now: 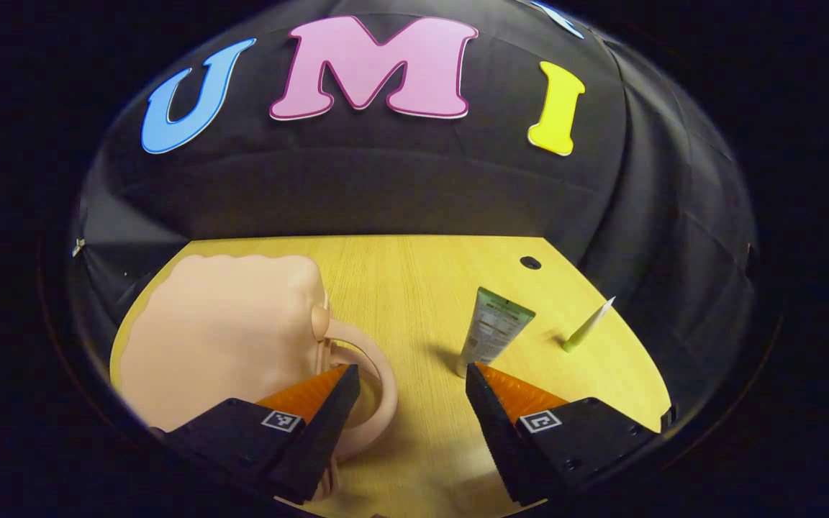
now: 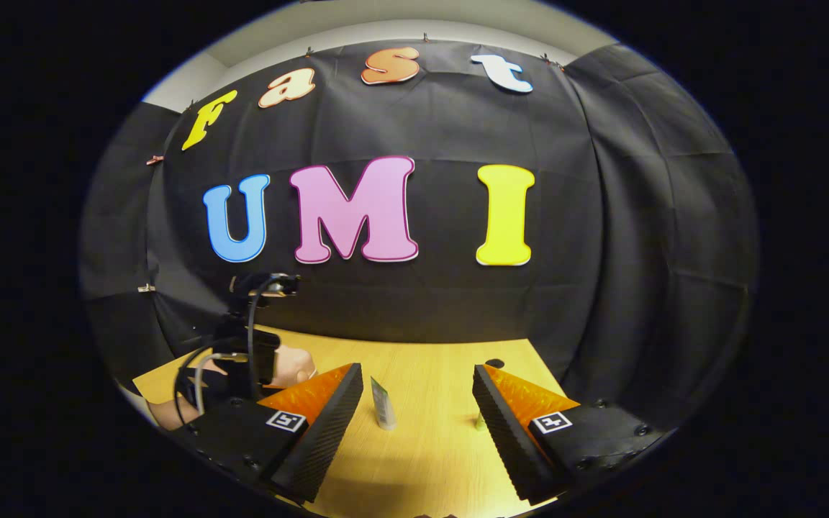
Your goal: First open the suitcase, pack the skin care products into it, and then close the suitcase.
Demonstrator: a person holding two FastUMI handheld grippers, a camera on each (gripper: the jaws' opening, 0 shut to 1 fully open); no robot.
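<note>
Suitcase (image 1: 227, 338), small and pink, lies closed on the tabletop (image 1: 414, 302), just left of the left tool (image 1: 413, 381), whose jaws gape near the handle (image 1: 371, 388). Opening looks like the step in hand; next the lid must be lifted. A tube (image 1: 494, 331) stands beyond. The right tool (image 2: 418, 388) hangs open, well back.

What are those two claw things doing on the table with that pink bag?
A person holds two grippers over a wooden table. The left gripper is open right by the handle of the closed pink suitcase. The right gripper hangs open, holding nothing. A standing tube and a small green tube wait to be packed.
</note>
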